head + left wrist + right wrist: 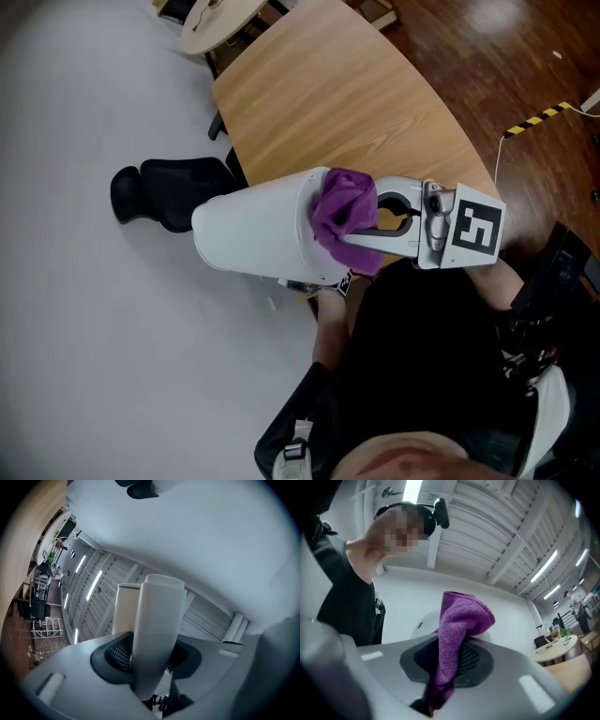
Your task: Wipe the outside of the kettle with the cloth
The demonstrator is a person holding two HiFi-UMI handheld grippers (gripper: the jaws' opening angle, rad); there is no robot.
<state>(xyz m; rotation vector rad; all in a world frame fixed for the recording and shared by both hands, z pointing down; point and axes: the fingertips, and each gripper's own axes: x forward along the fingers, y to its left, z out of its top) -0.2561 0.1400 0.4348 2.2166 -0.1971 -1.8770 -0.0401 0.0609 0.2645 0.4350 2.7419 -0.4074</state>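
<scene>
1. The kettle [258, 230], white, is off the table and lies on its side in the air, beside the near edge of the wooden table [319, 103]. Its narrower end points toward the white floor [84, 328]. Its wider end faces the person.
2. The left gripper [152, 665] is clamped on the kettle's white handle [157, 616]. The handle stands upright between the two jaws, and both pads press against it. The kettle body fills the upper part of the left gripper view as a broad white surface. In the head view this gripper is almost entirely hidden beneath the kettle.
3. The right gripper [354, 246] is clamped on the purple cloth [342, 211]. In the right gripper view the cloth [457, 625] is pinched between the jaws, and its free end rises and folds over above them.
4. The bunched cloth lies against the kettle's wider end, at the rim. The head view shows contact there.
5. The right gripper's marker cube [473, 228] sits at its rear, above the person's black top [422, 356].
6. A black padded item [173, 192] lies on the floor beyond the kettle, close to the table edge and apart from both grippers. Its nature cannot be determined.
7. A strip of yellow-and-black tape [539, 117] lies on the dark wooden floor at the far right.
</scene>
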